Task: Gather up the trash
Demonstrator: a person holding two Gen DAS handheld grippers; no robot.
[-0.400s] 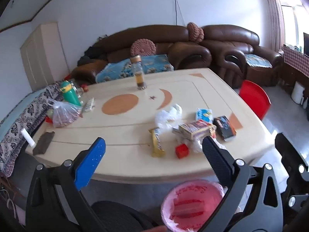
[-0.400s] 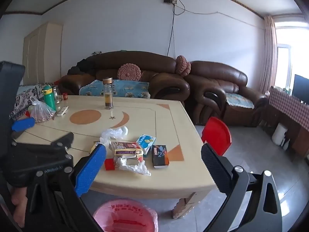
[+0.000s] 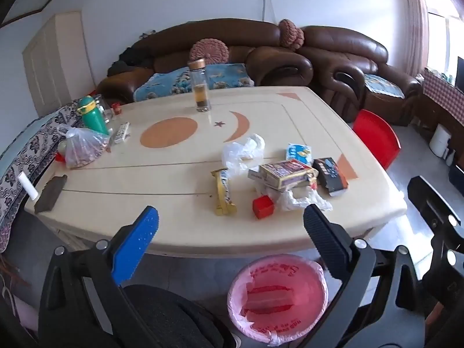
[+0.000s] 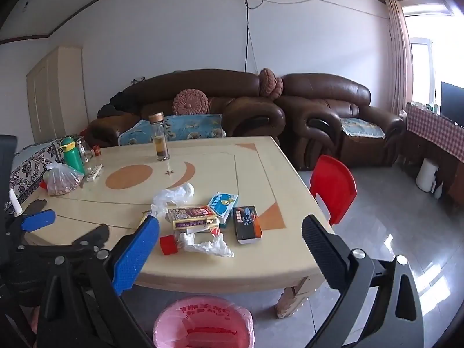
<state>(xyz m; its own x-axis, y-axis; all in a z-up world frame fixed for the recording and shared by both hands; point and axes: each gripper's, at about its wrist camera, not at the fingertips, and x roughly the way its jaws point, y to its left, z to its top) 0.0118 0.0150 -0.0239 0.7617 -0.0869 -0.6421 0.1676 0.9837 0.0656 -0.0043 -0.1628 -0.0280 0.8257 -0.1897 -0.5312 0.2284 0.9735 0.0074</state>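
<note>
- The left gripper [image 3: 229,226] hangs over the near edge of the table [image 3: 290,107], its 2 jaws spread wide with nothing between them.
- The right gripper [image 4: 230,237] is also wide open and empty, near the table's near right corner.
- The trash lies in a cluster on the near right part of the table, well apart from both grippers.
- A yellow snack wrapper [image 3: 224,191] lies flat, its long axis running near to far, leaning slightly left at the far end.
- A small red box [image 3: 263,206] sits just right of the wrapper's near end.
- A crumpled white plastic bag [image 3: 242,152] lies on the far side of the cluster; a second piece of crumpled plastic [image 3: 301,198] is partly tucked under the boxes.
- A stack of flat boxes [image 3: 285,174] lies with its long side running left to right; the print is too small to read.
- A blue packet [image 3: 298,152] and a black box [image 3: 330,175] lie to the right, the black box pointing near to far.
- A bin with a pink liner [image 3: 278,293] stands on the floor below the near edge, partly covered by the left gripper's right finger, and cut off at the bottom in the right wrist view.
- In the right wrist view the yellow wrapper is almost wholly hidden behind the blue finger.
</note>
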